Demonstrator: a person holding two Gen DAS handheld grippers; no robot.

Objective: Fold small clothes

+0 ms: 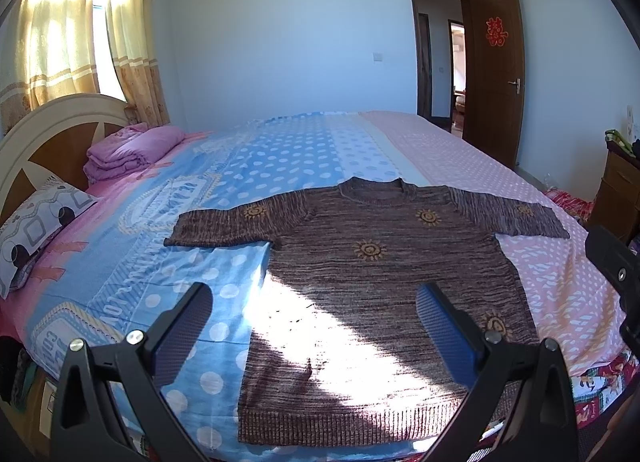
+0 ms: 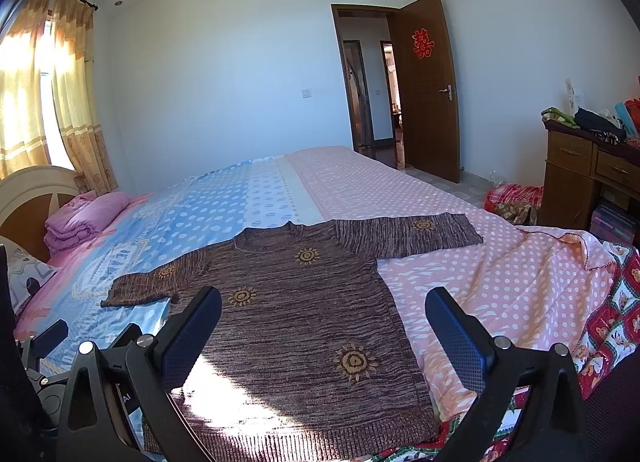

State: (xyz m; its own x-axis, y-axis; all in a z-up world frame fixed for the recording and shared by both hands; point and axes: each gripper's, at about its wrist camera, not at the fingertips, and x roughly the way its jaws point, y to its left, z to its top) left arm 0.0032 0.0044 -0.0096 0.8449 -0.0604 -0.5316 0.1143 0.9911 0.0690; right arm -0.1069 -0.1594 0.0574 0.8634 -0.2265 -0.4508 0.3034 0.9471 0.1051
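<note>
Pre-fold: both tools, left [image 1: 314, 314] and right [image 2: 324, 320], hung wide open, empty, above the flat brown knitted sun-patterned sweater [image 1: 384, 278]; sleeve grab probably next.

Wide bed [image 1: 460, 153] under blue and pink dotted sheets, carrying a brown knit sweater [image 1: 360, 274] spread flat, a folded pink blanket [image 1: 132, 151], a patterned pillow [image 1: 36, 225].

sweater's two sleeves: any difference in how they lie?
Left sleeve lies on the blue dotted part of the sheet; right sleeve lies on the pink dotted part. In the right wrist view the left sleeve runs toward the near-left, while the right sleeve reaches the far-right. Shared: both are spread flat, unfolded, same brown knit with an orange sun motif, and neither hand-held gripper touches them.
</note>
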